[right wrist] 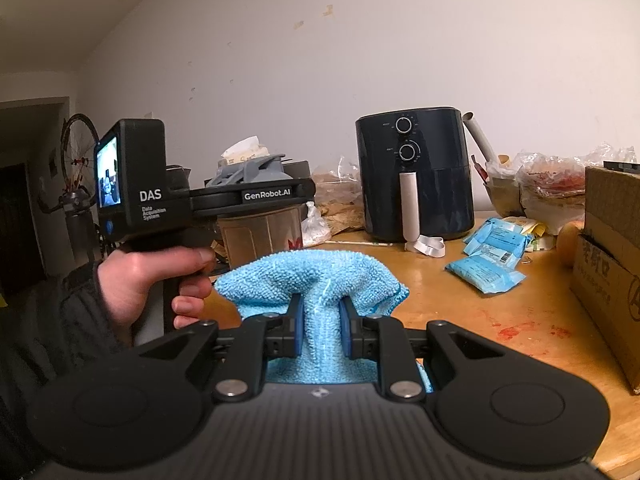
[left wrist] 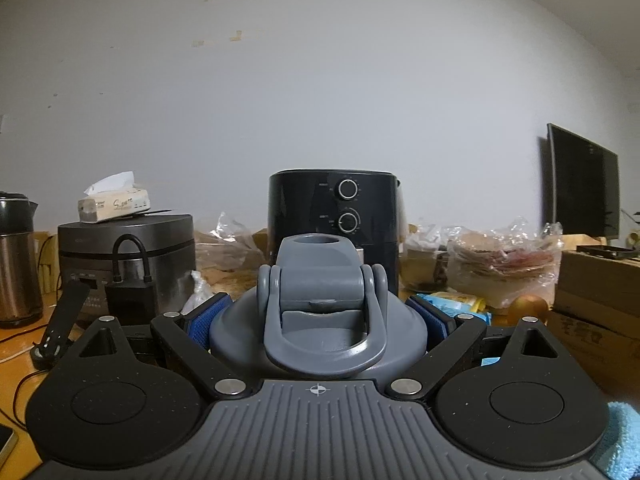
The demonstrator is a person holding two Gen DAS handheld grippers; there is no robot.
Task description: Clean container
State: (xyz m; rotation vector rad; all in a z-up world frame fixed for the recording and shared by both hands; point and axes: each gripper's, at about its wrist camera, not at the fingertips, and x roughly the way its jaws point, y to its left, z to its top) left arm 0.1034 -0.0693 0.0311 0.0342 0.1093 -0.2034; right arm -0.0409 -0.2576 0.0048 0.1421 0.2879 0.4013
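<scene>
The container is a translucent brown bottle (right wrist: 260, 236) with a grey flip lid (left wrist: 320, 312) and carry loop. My left gripper (left wrist: 318, 320) is shut on it just under the lid, blue pads on both sides; it shows from the side in the right wrist view (right wrist: 256, 196), held upright above the table. My right gripper (right wrist: 322, 328) is shut on a light blue microfibre cloth (right wrist: 316, 276), which bunches up between the pads, just right of and below the bottle. A corner of the cloth shows in the left wrist view (left wrist: 620, 436).
A black air fryer (right wrist: 416, 176) stands at the back of the wooden table (right wrist: 500, 320). Blue packets (right wrist: 486, 268), plastic bags of food (right wrist: 548, 184) and a cardboard box (right wrist: 612, 260) lie right. A rice cooker (left wrist: 128, 256), tissue pack (left wrist: 114, 200) and kettle (left wrist: 16, 260) stand left.
</scene>
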